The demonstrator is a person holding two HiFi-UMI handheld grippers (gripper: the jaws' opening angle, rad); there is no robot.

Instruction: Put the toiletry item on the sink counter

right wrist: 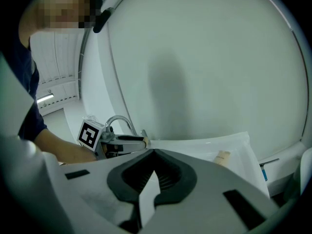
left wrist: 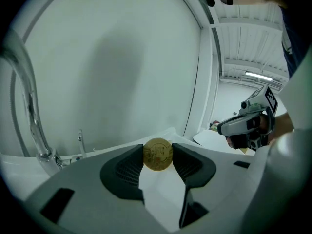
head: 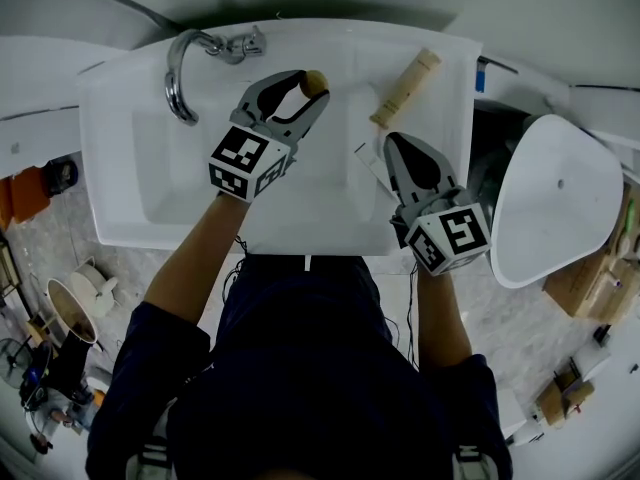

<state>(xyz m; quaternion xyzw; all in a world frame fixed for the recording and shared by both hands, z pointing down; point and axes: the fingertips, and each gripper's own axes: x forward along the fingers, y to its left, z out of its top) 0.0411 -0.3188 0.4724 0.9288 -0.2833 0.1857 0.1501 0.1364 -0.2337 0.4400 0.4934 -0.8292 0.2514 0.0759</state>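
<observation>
Jaws of left gripper (head: 308, 92) wide, clamped on round yellow ball (left wrist: 157, 154) over sink (head: 118, 118) — right gripper (right wrist: 153, 152) pinched together, empty.

no legible text or numbers, faint print on the round gold item (left wrist: 157, 154) too small to read

Dark navy short-sleeved top (head: 300, 368) worn. Left gripper (head: 313, 89) and right gripper (head: 391, 140): grey shells, black pads, black-and-white marker cubes (head: 248, 160). Thin dark cables (head: 411, 303) run from each
</observation>
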